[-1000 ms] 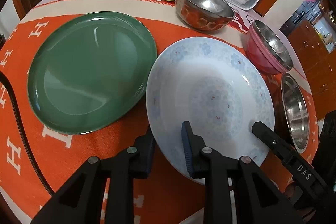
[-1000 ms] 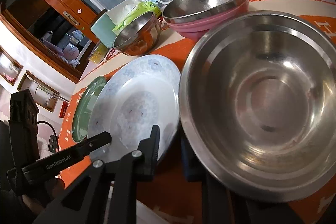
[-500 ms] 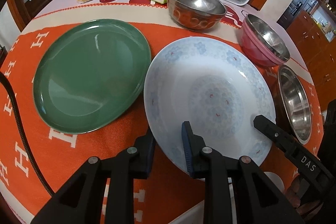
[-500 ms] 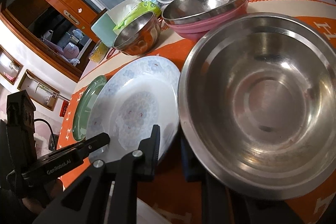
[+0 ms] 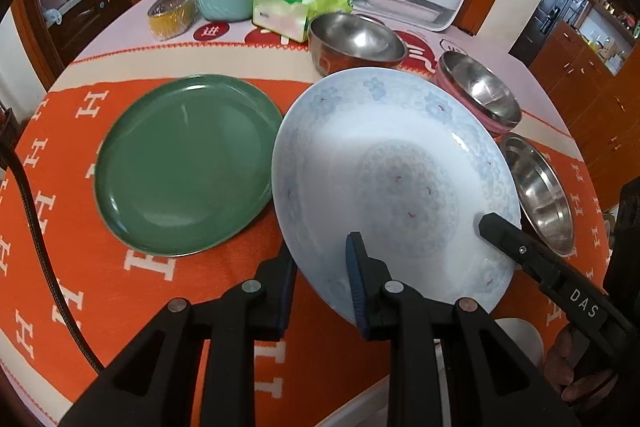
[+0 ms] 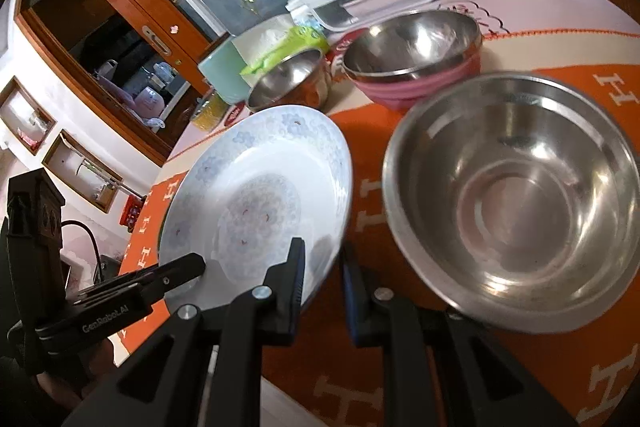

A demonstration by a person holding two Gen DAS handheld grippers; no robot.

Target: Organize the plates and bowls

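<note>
My left view alone shows green plate (image 5: 184, 163) flat on counter (image 5: 100, 287), just left of white floral plate (image 5: 392, 183). Right view hides green one behind white plate, gives steel bowl (image 6: 516, 199) up close instead. White plate tilted, near rim pinched from both sides: left tongs (image 5: 320, 279) and right tongs (image 6: 322, 277) each clamped across its edge. Plate underside hidden.

Even indoor light, fairly bright; glare streaks the steel bowl (image 6: 516, 203) (sharpest inside). Fisheye bending and dark corners frame both views; the white plate (image 5: 394, 183) looks softly blurred.
</note>
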